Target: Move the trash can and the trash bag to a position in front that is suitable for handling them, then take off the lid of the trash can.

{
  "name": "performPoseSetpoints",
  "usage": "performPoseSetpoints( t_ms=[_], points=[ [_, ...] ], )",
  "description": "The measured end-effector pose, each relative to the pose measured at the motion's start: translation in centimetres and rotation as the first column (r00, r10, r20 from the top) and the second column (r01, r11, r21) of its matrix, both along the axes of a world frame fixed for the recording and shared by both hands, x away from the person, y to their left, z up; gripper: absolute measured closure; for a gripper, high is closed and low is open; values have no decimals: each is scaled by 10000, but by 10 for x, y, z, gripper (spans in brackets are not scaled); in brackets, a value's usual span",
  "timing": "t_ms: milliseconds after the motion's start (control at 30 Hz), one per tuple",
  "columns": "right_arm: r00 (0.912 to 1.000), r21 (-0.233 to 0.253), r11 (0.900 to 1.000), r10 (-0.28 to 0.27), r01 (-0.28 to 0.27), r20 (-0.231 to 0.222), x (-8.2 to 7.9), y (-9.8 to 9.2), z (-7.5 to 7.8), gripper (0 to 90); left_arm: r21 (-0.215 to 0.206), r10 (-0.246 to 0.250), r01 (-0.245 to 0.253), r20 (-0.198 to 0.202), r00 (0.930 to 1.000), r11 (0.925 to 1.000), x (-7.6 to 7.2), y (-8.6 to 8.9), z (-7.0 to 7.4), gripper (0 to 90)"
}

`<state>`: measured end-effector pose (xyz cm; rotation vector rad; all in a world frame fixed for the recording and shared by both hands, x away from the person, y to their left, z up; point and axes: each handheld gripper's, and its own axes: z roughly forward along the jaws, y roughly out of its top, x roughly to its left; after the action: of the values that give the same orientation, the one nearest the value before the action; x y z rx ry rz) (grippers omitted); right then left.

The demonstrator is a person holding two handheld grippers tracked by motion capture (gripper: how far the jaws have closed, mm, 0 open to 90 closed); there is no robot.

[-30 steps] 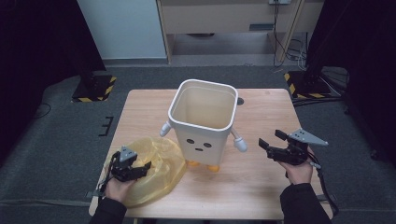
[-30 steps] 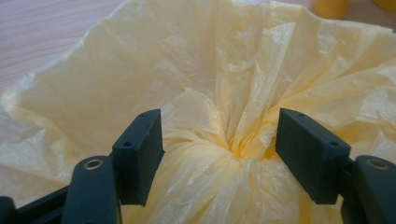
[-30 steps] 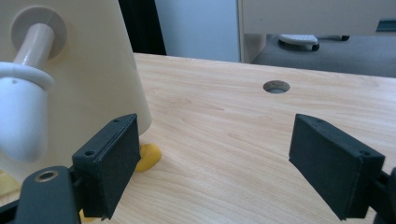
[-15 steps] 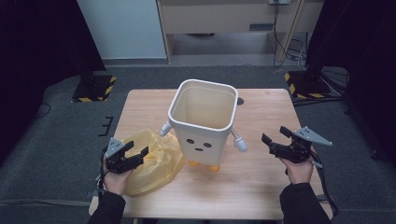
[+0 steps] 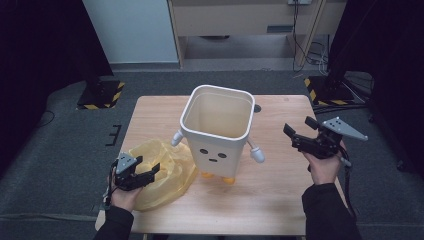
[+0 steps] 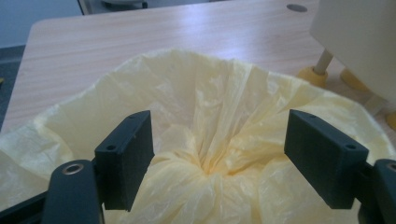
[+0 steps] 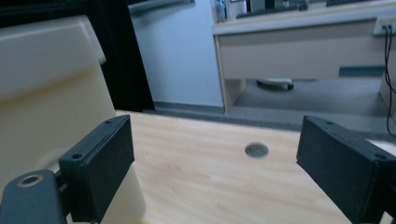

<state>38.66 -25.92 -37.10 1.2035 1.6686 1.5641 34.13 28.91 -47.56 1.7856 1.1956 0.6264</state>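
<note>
Your left gripper [image 5: 146, 175] hovers just over the crumpled yellow bag [image 5: 165, 167], which lies at the near-left part of the wooden table [image 5: 280, 200], next to the bin. Jaws spread wide, nothing held. In the left gripper view the bag's gathered, puckered centre [image 6: 210, 163] sits right btwn the two black jaws, apart from both.

Your right gripper [image 5: 300, 135] is raised at the table's right side, also spread wide and empty, pointing toward the white bin [image 5: 218, 131]. The bin has a cartoon face, small arms and orange feet; it stands upright mid-table, mouth up, no liner in it.

Step in hand, as it looks: getting hold of the bag, prob. to line the bin. Next move calls for lowering the left jaws onto the gathered folds and pinching; thin plastic, so take a thick bunch or it may slip.

Bin's left arm [image 5: 176, 138] and feet [image 5: 216, 176] sit near the bag's far edge; lift clear of them. A small round hole [image 7: 256, 150] in the tabletop lies beyond the right gripper, no obstacle.
</note>
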Motion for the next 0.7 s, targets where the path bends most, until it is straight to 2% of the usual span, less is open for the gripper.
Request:
performPoseSetpoints(
  t_ms=[167, 367, 433, 567, 700],
  points=[
    [9993, -20, 9998, 186, -186, 325, 6, 10, 25, 119, -54, 53, -54, -212, 9998, 10000, 2, 2, -3, 224],
    [9969, -107, 9984, 562, -557, 555, 13, 27, 48, 125, 136, -56, 61, -340, 9994, 9999, 3, -2, -5, 219],
    [9955, -394, 9966, 749, -727, 579, 18, 38, 59, 126, 155, -92, 98, -380, 9992, 9998, 5, -3, -6, 212],
    [9944, -622, 9947, 857, -819, 612, 23, 48, 67, 128, 187, -126, 136, -516, 9986, 9997, 7, -3, -8, 206],
    [9943, -748, 9936, 890, -846, 581, 29, 54, 76, 131, 186, -161, 170, -472, 9988, 9997, 6, -4, -8, 205]
  ],
)
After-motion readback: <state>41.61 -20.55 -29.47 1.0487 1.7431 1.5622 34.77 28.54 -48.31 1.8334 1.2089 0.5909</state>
